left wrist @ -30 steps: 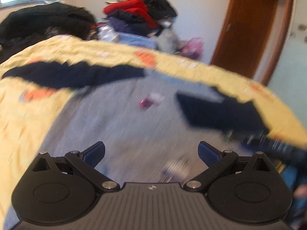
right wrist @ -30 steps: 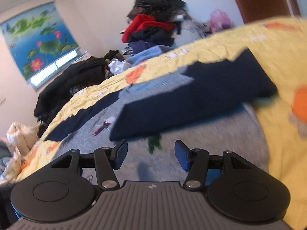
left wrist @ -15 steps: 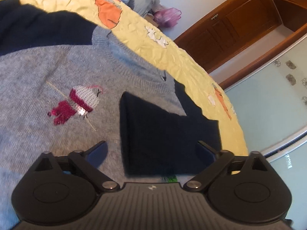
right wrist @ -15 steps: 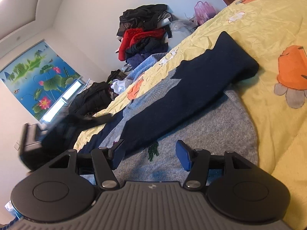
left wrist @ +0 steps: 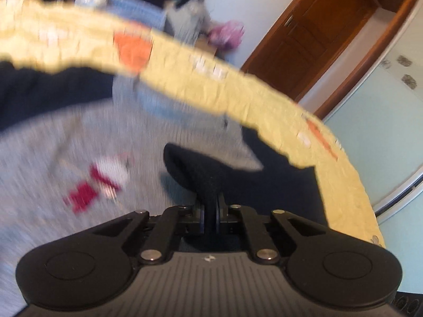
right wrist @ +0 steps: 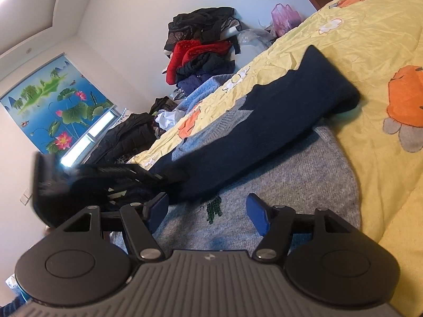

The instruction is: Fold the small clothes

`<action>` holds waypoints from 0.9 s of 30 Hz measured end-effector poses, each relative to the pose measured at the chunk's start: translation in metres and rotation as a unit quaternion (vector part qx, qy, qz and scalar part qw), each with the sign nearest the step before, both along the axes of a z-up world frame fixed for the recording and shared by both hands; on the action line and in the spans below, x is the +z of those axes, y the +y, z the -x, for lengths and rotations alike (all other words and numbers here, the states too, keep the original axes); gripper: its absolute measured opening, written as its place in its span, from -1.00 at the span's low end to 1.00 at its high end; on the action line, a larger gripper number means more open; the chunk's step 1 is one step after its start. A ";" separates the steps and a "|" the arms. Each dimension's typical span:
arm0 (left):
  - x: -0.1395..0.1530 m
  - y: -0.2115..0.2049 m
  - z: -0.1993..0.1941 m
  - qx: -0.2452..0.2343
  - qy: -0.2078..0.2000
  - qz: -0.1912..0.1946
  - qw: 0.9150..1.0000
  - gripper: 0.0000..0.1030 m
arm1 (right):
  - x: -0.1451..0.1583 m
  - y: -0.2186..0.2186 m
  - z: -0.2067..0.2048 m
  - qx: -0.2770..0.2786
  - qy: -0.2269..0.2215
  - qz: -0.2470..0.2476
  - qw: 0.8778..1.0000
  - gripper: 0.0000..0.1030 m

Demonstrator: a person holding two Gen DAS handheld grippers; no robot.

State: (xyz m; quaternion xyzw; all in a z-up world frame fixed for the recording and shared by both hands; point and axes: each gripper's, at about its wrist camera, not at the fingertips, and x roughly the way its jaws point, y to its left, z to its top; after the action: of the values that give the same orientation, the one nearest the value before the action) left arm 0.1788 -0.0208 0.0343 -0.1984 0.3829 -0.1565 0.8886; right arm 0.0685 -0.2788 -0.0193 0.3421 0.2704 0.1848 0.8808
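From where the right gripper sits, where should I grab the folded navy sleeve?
Take the navy sleeve at its rounded fold on the yellow bedspread. It bulges clear of the grey sweater there, so one finger can slide under. Come in from the bedspread side; the left gripper already pinches the cuff end.

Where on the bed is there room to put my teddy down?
The yellow quilt is bare right of the navy sleeve, around the orange flower print. The grey knit sweater fills the middle. It is crowded near the left gripper, shut on the sleeve cuff, and the open right gripper.
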 end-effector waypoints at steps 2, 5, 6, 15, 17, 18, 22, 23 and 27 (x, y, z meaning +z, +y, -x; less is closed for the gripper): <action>0.017 0.011 0.004 0.011 -0.032 -0.024 0.999 -0.87 | 0.000 0.001 -0.001 0.000 0.000 0.003 1.000 0.33; 0.024 0.042 0.005 0.044 -0.046 -0.054 0.997 -0.87 | 0.000 0.002 -0.001 0.001 0.000 0.007 1.000 0.33; 0.020 0.056 0.004 0.057 -0.038 -0.052 0.996 -0.87 | -0.001 0.002 -0.002 0.001 0.000 0.007 1.000 0.33; -0.033 0.088 0.011 0.096 -0.013 -0.082 0.992 -0.87 | 0.003 0.006 -0.003 0.003 0.006 0.025 1.000 0.35; -0.037 0.086 0.016 0.100 -0.030 -0.088 0.991 -0.87 | 0.014 0.009 -0.008 0.007 0.002 0.054 0.999 0.38; -0.039 0.085 0.020 0.100 -0.038 -0.091 0.990 -0.87 | 0.023 0.010 -0.012 0.007 -0.006 0.059 0.998 0.38; -0.041 0.089 0.017 0.105 -0.033 -0.071 0.991 -0.85 | 0.060 0.014 -0.061 0.004 -0.047 0.106 0.993 0.63; -0.042 0.089 0.017 0.104 -0.033 -0.071 0.992 -0.84 | 0.064 0.018 -0.080 0.001 -0.047 0.134 0.990 0.64; -0.042 0.088 0.018 0.102 -0.036 -0.075 0.991 -0.83 | 0.052 0.032 -0.152 -0.006 -0.004 0.250 0.968 0.57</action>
State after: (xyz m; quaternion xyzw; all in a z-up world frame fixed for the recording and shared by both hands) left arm 0.1609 0.0676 -0.0075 -0.1636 0.3392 -0.0425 0.9254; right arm 0.2204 -0.2472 0.0325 0.1117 0.3028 0.1074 0.9404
